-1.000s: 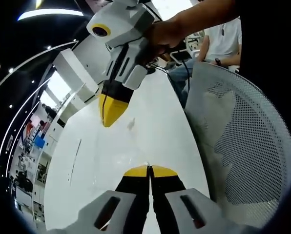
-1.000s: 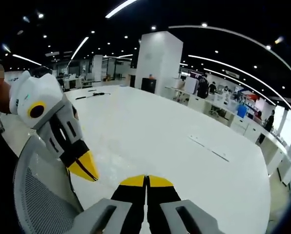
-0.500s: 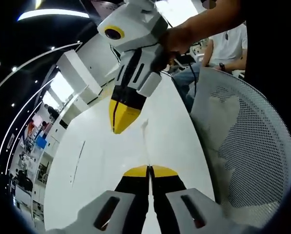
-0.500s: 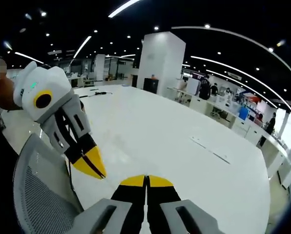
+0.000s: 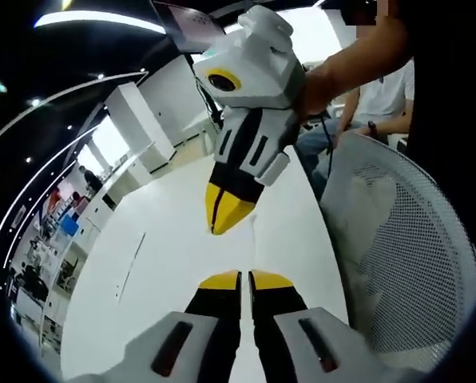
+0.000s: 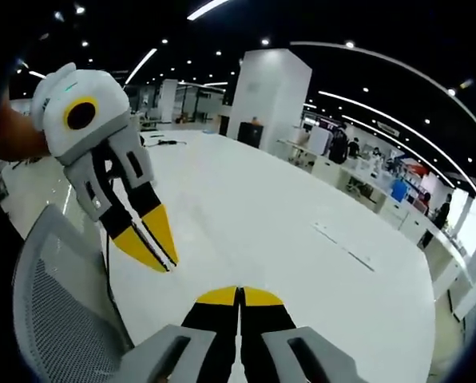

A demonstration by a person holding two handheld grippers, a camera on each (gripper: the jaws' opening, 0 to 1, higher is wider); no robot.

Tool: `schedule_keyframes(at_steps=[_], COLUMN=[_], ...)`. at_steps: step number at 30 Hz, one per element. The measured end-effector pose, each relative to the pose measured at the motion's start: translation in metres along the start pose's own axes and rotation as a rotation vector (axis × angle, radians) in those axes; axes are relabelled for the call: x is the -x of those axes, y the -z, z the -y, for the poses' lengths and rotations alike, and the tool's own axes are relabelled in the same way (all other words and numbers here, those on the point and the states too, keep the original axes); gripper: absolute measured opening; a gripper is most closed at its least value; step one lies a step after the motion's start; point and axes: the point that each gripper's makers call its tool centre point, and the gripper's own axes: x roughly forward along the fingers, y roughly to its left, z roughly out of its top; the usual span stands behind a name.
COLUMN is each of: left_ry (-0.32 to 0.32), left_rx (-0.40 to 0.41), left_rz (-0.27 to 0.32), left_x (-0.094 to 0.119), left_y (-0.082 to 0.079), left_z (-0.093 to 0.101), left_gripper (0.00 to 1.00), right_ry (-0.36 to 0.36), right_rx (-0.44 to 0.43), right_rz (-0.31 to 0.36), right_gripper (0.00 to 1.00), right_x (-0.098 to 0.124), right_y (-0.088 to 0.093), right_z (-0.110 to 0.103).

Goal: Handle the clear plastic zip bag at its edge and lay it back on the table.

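Yellow plastic caps the tips of all four jaws we can count, two on each of the two grippers, above black fingers and pale grey and white bodies. In the left gripper view our left gripper (image 5: pixel 244 278) has its pair pressed almost together, with only a thin dark slit between them. The right gripper (image 5: pixel 220 218) comes down from above in a hand (image 5: pixel 322 76), its wedge-shaped tips likewise closed to a line.

One faint translucent sliver, which we take for the clear plastic zip bag (image 5: pixel 252 233), shows just beneath the right gripper's tip and runs toward the left one. It is too glassy for us to tell whether either pair of jaws actually pinches it.

One glossy white table (image 5: pixel 166 271) stretches beneath both grippers, smooth and long. One chair back (image 5: pixel 406 263) of white perforated mesh curves beside it, rounded at the rim. One seated person in a white shirt (image 5: pixel 390 88) is beyond the chair.

In the right gripper view we count one square white pillar (image 6: pixel 266 96) behind the table, under strip lights and round spots on a dark ceiling.
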Motion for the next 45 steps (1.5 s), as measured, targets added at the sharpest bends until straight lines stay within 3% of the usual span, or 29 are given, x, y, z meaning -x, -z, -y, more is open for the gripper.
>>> schedule_keyframes(at_steps=[6,15,20,29,37,45], left_ry=[-0.02,-0.087,-0.126,-0.21,-0.29,-0.354], left_rx=[0.095,0.222,0.276,0.396,0.472,0.487], left_rz=[0.046,0.075,0.07,0.125,0.111,0.081], left_x=[0.014,0.036,0.047,0.069,0.084,0.091], left_y=[-0.006,0.003,0.015,0.029,0.055,0.073], left_z=[-0.001,-0.009,-0.011,-0.012,-0.006,0.008], left_gripper=[0.07,0.15,0.21,0.31,0.39,0.42], right_ry=[-0.007,0.001,0.013,0.032,0.045,0.03], right_rx=[0.019,0.04,0.058,0.116,0.141,0.178], right_rz=[-0.015,-0.02,-0.026,-0.048,-0.059,-0.09], right_gripper=[0.0,0.0,0.0,0.0,0.0,0.0], right_x=[-0.008,-0.018,-0.026,-0.038,-0.047,-0.059], right_y=[0.006,0.006,0.007,0.016,0.024,0.033], right_z=[-0.003,0.001,0.006,0.013,0.018,0.015])
